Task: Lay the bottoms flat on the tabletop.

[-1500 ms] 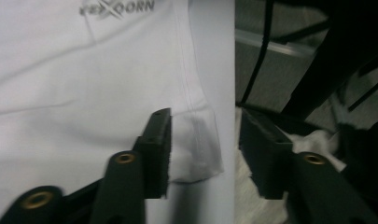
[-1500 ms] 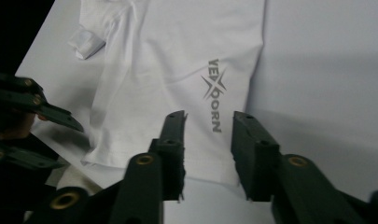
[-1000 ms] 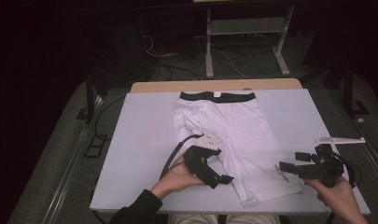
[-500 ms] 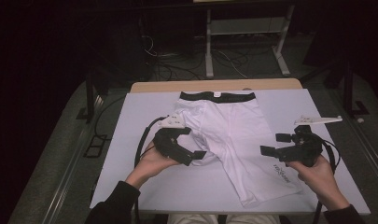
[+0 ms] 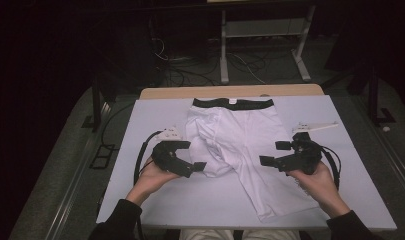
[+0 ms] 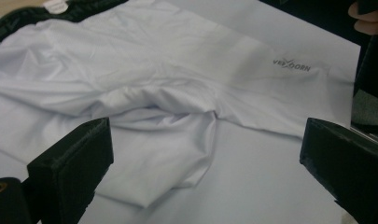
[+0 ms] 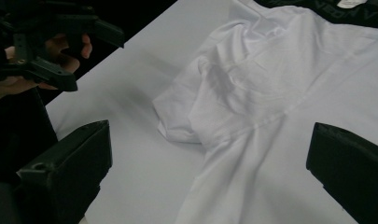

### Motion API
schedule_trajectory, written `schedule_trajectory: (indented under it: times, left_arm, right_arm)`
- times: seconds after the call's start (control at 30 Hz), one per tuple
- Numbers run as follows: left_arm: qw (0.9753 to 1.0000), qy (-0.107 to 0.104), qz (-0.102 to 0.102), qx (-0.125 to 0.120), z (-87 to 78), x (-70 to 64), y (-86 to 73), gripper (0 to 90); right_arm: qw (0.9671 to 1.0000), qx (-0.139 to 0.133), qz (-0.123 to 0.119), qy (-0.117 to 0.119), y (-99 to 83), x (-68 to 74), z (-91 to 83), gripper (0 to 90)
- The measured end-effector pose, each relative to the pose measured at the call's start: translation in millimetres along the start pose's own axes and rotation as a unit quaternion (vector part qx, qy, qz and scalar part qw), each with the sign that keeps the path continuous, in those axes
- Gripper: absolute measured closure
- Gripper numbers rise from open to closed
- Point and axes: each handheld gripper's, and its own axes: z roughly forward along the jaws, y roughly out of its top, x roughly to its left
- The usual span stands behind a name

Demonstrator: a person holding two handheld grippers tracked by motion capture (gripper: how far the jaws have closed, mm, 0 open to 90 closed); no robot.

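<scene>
White shorts (image 5: 235, 135) with a black waistband (image 5: 232, 103) lie flat on a pale board (image 5: 155, 200). The leg on the left is bunched up short (image 6: 163, 154); the other leg (image 5: 275, 200) stretches toward the front edge. My left gripper (image 5: 192, 156) is open just left of the bunched leg, low over the board, with nothing between its jaws (image 6: 207, 140). My right gripper (image 5: 273, 153) is open over the right side of the shorts (image 7: 289, 70), with its jaws wide (image 7: 210, 140) and empty. A grey logo (image 6: 291, 65) is printed on the long leg.
The board covers a wooden table (image 5: 230, 92). A white metal stand (image 5: 262, 30) and cables (image 5: 190, 70) sit on the dark floor behind. Bare board stretches left of the shorts and along the front edge. Each gripper's cable (image 5: 140, 155) loops beside the hand.
My left gripper has moved left and away from the shorts' middle to the bunched leg. The right gripper has come forward and left, from the board's right edge to over the shorts.
</scene>
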Motion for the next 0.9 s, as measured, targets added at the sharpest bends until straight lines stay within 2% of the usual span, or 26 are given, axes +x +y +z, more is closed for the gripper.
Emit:
schedule_trajectory:
  times: [0.1, 0.23, 0.4, 0.53, 0.6, 0.73, 0.77, 0.83, 0.9]
  left_arm:
    - [1.0000, 0.001, -0.008, 0.003, 0.2, 5.1, -7.2, 5.4]
    - [0.9998, 0.004, -0.010, 0.019, 3.4, 12.0, -16.9, 9.7]
    - [0.9989, 0.004, -0.006, 0.046, 15.7, 21.9, -30.7, 21.1]
    - [0.9967, 0.019, 0.030, 0.072, 30.0, 25.0, -37.3, 35.7]
    - [0.9955, 0.012, 0.047, 0.082, 37.8, 25.4, -38.6, 42.6]
    - [0.9905, 0.003, 0.086, 0.108, 54.5, 20.8, -39.0, 51.7]
    - [0.9885, 0.003, 0.096, 0.117, 58.6, 19.5, -39.0, 53.8]
    - [0.9847, 0.018, 0.112, 0.132, 65.1, 17.4, -39.0, 59.6]
    - [0.9841, 0.028, 0.114, 0.133, 65.9, 18.6, -36.4, 68.9]
  right_arm:
    - [1.0000, 0.006, -0.004, 0.006, 1.4, 3.0, 9.8, 0.4]
    - [0.9998, 0.014, -0.007, 0.014, 2.2, 6.3, 22.7, 0.4]
    - [0.9995, 0.023, -0.009, 0.022, 1.1, 8.6, 36.9, 0.4]
    - [0.9991, 0.030, -0.010, 0.027, -0.5, 10.4, 47.1, 0.4]
    - [0.9989, 0.035, -0.010, 0.028, -1.4, 10.9, 51.4, 0.4]
    - [0.9987, 0.040, -0.010, 0.029, -2.6, 10.7, 57.6, 0.4]
    - [0.9987, 0.040, -0.009, 0.029, -2.9, 10.5, 58.7, 0.5]
    - [0.9986, 0.043, -0.008, 0.029, -3.4, 10.1, 60.7, 0.5]
    - [0.9985, 0.046, -0.008, 0.029, -4.1, 9.6, 62.7, 0.5]
